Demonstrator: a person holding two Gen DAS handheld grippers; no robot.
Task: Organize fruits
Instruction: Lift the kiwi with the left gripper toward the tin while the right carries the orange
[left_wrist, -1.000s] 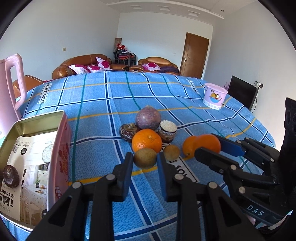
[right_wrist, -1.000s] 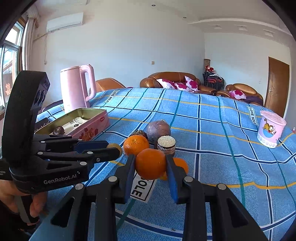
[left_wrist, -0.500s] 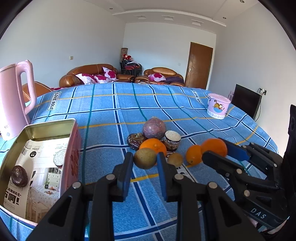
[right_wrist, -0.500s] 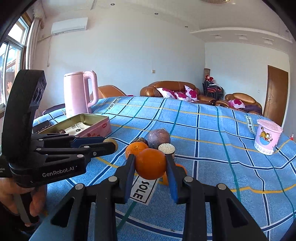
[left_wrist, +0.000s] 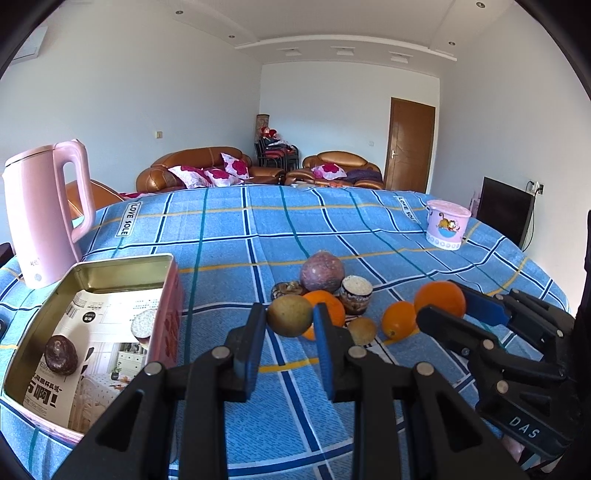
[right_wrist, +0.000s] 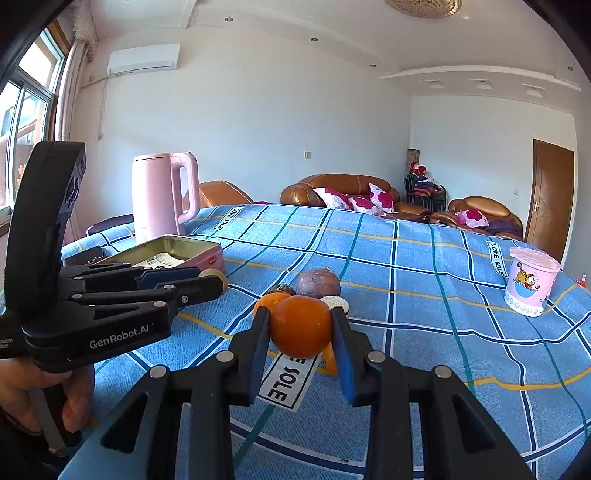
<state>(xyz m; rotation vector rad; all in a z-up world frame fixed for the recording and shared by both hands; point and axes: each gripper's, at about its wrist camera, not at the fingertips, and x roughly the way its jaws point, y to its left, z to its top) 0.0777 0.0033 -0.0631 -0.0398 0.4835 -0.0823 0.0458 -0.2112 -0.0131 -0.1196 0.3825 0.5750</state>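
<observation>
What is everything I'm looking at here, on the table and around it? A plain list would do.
kiwi: 1, brown-green, held in the left gripper
orange: 1, orange, held in the right gripper
fruit pile: purple round fruit, cut halves, oranges, another kiwi, mid-table
tin box: 1, pink, open, left side, one dark fruit inside
kettle: 1, pink, behind the tin
cup: 1, pink cartoon print, far right
tablecloth: 1, blue plaid
sofas: brown, back of the room
door: 1, brown, back right
left gripper: black, shut on the kiwi
right gripper: black, shut on the orange
hand: 1, holding the left gripper's handle
</observation>
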